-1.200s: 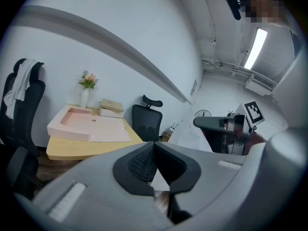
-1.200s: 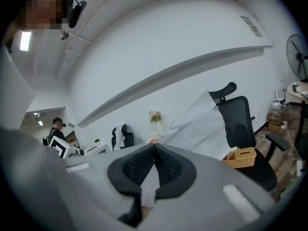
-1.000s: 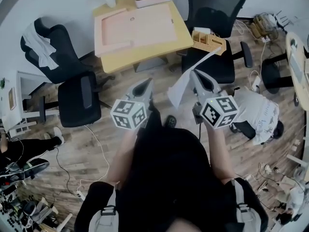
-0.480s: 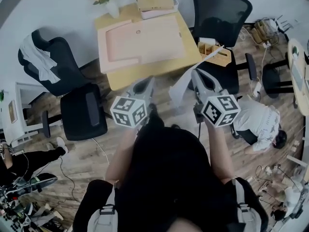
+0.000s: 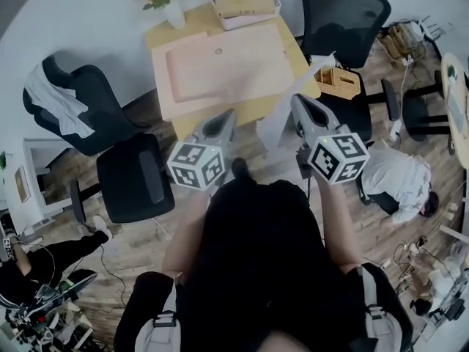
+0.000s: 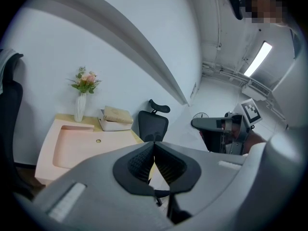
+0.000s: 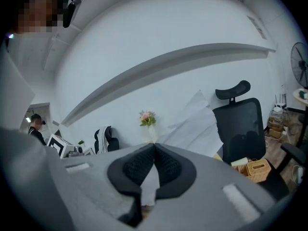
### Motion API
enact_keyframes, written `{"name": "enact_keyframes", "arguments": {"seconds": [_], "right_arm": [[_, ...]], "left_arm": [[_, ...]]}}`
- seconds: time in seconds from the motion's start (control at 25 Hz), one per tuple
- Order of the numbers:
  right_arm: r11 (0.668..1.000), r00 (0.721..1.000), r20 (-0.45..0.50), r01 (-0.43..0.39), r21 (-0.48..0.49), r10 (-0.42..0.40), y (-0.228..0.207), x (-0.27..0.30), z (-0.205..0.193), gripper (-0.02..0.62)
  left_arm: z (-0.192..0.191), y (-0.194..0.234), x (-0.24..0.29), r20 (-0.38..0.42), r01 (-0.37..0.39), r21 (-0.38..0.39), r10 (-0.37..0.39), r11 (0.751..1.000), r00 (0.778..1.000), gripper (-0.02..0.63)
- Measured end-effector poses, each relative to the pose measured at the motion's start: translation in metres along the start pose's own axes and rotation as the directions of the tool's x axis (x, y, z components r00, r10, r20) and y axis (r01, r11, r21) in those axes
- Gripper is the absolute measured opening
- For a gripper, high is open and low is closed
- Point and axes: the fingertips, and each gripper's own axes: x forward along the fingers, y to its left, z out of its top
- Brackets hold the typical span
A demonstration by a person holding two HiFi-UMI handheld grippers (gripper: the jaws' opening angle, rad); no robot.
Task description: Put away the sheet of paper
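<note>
Right gripper view shows the right gripper (image 7: 154, 146) with its dark ribbed pads pressed together on the lower edge of a white sheet of paper (image 7: 192, 124). The sheet rises from the jaws toward 1 o'clock, creased and bowed, in front of the white wall. In the left gripper view the left gripper (image 6: 154, 143) has its pads meeting at the tips, with nothing between them.

From the head view, the two grippers sit side by side in front of the person's dark torso, left gripper (image 5: 229, 114) at 11 o'clock and right gripper (image 5: 298, 103) at 1 o'clock. The paper (image 5: 275, 123) hangs in the air between them, beside the right jaws, and slants up toward 1 o'clock.

Just beyond the grippers at 12 o'clock stands a yellow wooden table (image 5: 160, 34) carrying a pale pink moulded panel (image 5: 227, 64). At the table's far edge are a white vase of pink flowers (image 5: 174, 13) and a white tray (image 5: 249, 19) with a tan folded item in it. A black high-backed office chair (image 5: 344, 13) stands at 1 o'clock, a light wooden box (image 5: 338, 81) by its seat.
</note>
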Motion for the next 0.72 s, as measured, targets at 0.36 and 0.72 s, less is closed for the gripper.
{"name": "enact_keyframes", "arguments": {"seconds": [0.36,0.72], "right_arm": [[1.0,0.999,-0.047,-0.022,0.011,0.023,-0.002,0.032,-0.009,0.003],[0.989,0.976,-0.161,-0.148,0.002,0.146,-0.017,0.095,-0.011,0.003]], "left_arm": [[-0.001,0.027,0.001,-0.013,-0.034,-0.024,0.034,0.999,0.999,0.009],[0.01,0.06,0.025,-0.002,-0.147,-0.092,0.147,0.985,0.989,0.009]]}}
